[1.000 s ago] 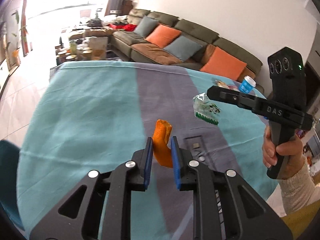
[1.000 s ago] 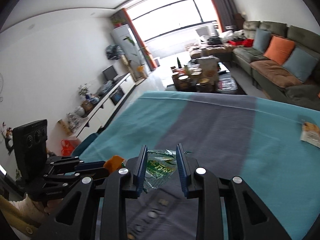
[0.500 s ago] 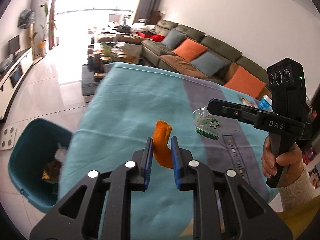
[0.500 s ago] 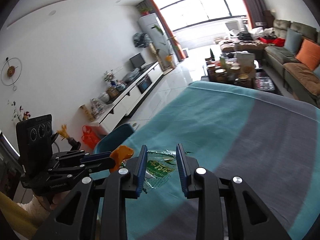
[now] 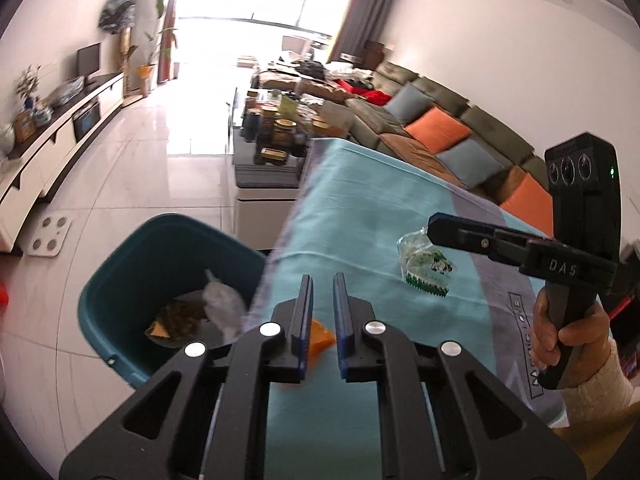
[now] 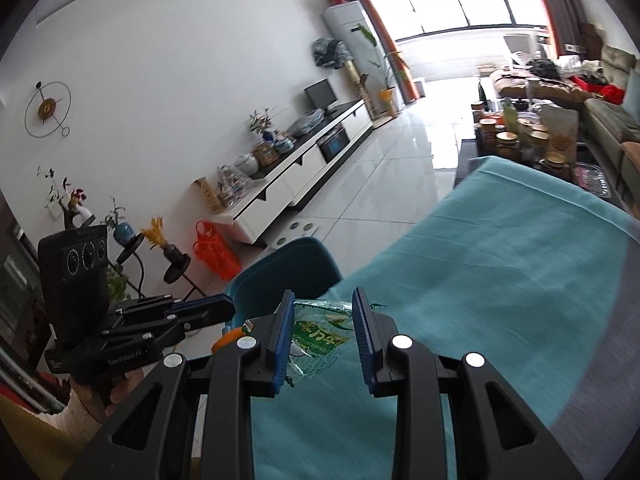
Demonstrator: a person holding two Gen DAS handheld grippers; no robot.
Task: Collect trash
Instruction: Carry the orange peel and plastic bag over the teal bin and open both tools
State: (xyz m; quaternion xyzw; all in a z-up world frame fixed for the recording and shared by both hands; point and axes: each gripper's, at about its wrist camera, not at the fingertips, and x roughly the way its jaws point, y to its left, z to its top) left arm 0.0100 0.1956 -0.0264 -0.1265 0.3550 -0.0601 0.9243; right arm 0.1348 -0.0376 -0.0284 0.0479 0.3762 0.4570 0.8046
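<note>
My left gripper (image 5: 323,280) hangs over the table's left edge, beside the teal bin (image 5: 168,248). Its jaws are closing to a narrow gap with nothing between the pads. The orange peel (image 5: 320,338) is loose just below them; in the right wrist view the peel (image 6: 230,336) sits under the left gripper (image 6: 216,308). My right gripper (image 6: 322,300) is shut on a clear green-printed wrapper (image 6: 320,336). In the left wrist view that wrapper (image 5: 424,264) dangles from the right gripper (image 5: 434,224) above the teal-and-grey tablecloth (image 5: 380,208). A person's hand holds each gripper handle.
The bin (image 6: 288,264) stands on the tiled floor against the table and holds brown scraps and crumpled paper. Behind are a low table with jars (image 5: 276,128), a sofa with cushions (image 5: 440,132), a white cabinet (image 5: 60,128), a floor scale (image 5: 46,236) and a red bag (image 6: 214,252).
Both grippers swung left from mid-table to the table's edge by the bin. The orange peel slipped down out of the left jaws, which narrowed. The right gripper kept its wrapper.
</note>
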